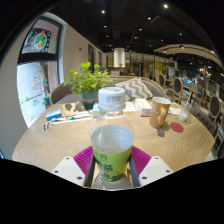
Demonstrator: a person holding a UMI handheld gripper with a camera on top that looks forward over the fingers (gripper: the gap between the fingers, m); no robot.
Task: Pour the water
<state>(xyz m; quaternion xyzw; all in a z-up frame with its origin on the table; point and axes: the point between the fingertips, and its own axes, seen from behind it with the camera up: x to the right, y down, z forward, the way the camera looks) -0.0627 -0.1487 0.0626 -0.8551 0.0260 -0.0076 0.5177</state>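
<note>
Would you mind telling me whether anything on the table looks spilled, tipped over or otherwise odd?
Nothing stands out. The green cup sits upright between the fingers, and the water jug and brown cup beyond it stand upright on the wooden table, with no visible spill.

One table (60, 140) holds the things. One green cup (112, 150) stands between the two fingers (83, 158) of the one gripper (112, 160), each finger bearing one magenta pad. One clear tub (112, 99) stands beyond it. One plant (88, 78) stands behind. One tan jug (160, 110) stands nearby, with one red coaster (177, 127) beside it. One screen (41, 40) hangs on the wall.
</note>
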